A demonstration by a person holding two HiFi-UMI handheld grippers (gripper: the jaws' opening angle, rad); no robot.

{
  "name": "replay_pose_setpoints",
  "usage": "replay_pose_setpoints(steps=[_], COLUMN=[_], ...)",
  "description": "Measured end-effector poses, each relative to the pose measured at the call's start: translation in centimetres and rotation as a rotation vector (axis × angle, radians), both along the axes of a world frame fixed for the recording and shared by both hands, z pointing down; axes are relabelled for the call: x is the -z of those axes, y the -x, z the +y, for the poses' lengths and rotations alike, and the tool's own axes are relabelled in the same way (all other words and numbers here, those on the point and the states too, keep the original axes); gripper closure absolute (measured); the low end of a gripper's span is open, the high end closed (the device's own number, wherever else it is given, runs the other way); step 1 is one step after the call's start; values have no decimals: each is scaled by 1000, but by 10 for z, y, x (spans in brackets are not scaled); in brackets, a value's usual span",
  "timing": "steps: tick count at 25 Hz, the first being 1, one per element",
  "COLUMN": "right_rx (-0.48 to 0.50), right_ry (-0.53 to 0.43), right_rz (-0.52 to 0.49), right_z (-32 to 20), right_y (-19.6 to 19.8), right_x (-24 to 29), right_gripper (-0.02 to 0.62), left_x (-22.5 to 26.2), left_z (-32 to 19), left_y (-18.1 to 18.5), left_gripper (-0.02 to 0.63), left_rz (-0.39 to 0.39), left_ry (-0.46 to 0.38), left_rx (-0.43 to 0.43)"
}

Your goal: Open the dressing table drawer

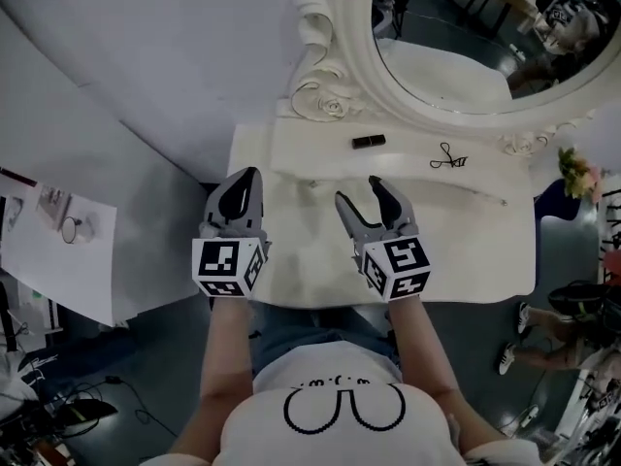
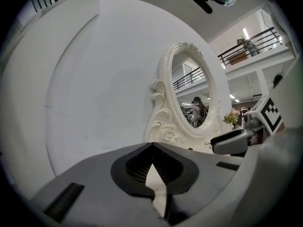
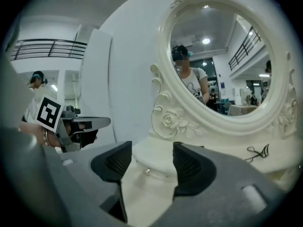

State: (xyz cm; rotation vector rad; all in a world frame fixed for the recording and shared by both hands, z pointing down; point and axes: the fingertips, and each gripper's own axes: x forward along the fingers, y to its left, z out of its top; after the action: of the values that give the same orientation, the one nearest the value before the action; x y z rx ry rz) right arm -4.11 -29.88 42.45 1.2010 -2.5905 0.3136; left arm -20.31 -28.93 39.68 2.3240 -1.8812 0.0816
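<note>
Drawer (image 3: 149,183) sits closed in the dressing table (image 1: 466,250), dead ahead of the right hand-held gripper (image 1: 359,190). Its slim metal handle (image 3: 156,174) is framed between those jaws, which are spread wide, gripping nothing and stopping short of it. The left hand-held gripper (image 1: 250,175) hovers just beside its partner, jaws clenched together, empty.

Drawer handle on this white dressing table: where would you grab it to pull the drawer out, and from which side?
Grab its middle, coming from the front, where the person stands. The drawer handle is a slim metal bar lying sideways and facing outward, and the open right gripper is already lined up with it. A straight pull back should probably do it.
</note>
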Motion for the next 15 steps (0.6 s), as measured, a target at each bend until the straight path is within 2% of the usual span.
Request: replay_pose_setpoints(steps=[4, 7, 15], right_rx=[-84, -125, -196], right_ry=[102, 153, 295], right_rz=[14, 39, 50], right_z=[6, 3, -19], right_y=[16, 30, 63], right_x=[-38, -65, -136], right_gripper=[346, 387, 440], left_x=[-18, -29, -55], left_z=[-3, -10, -23], left_y=[3, 8, 24], left_gripper=[607, 607, 607], left_rz=[11, 19, 54], left_ry=[54, 73, 115], left_rx=[-91, -142, -188])
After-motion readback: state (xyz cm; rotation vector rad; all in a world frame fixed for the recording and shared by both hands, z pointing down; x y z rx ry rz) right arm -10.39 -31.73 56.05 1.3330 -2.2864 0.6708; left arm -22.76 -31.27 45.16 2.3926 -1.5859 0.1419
